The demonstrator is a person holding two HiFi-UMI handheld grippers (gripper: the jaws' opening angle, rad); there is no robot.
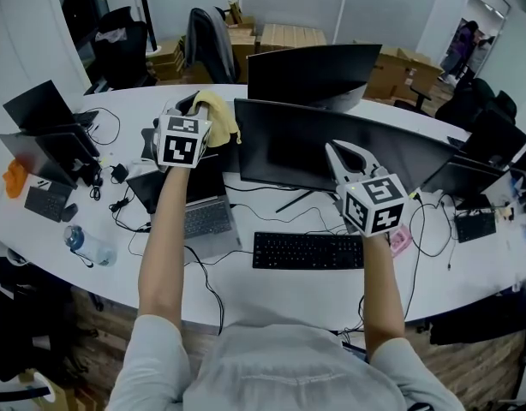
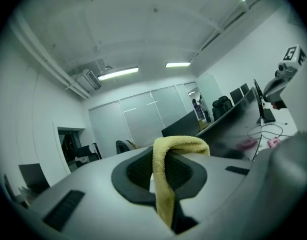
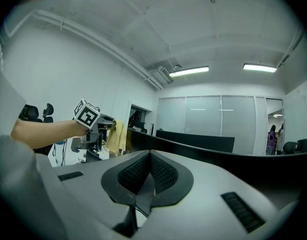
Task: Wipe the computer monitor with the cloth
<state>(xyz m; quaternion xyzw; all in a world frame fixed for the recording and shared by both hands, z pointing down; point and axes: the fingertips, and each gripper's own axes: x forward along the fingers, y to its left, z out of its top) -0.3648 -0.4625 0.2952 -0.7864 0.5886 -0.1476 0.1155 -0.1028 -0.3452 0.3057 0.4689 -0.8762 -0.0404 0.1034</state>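
Note:
A wide black curved monitor stands on the white desk, screen dark. My left gripper is raised at the monitor's upper left corner, shut on a yellow cloth that drapes over its jaws. From the right gripper view the cloth hangs beside the monitor's top edge. My right gripper hovers in front of the screen's right half, shut with nothing between its jaws.
A black keyboard lies in front of the monitor, and an open laptop to its left. A second monitor stands behind. More monitors, cables and a water bottle crowd both desk ends. Office chairs and cardboard boxes stand beyond.

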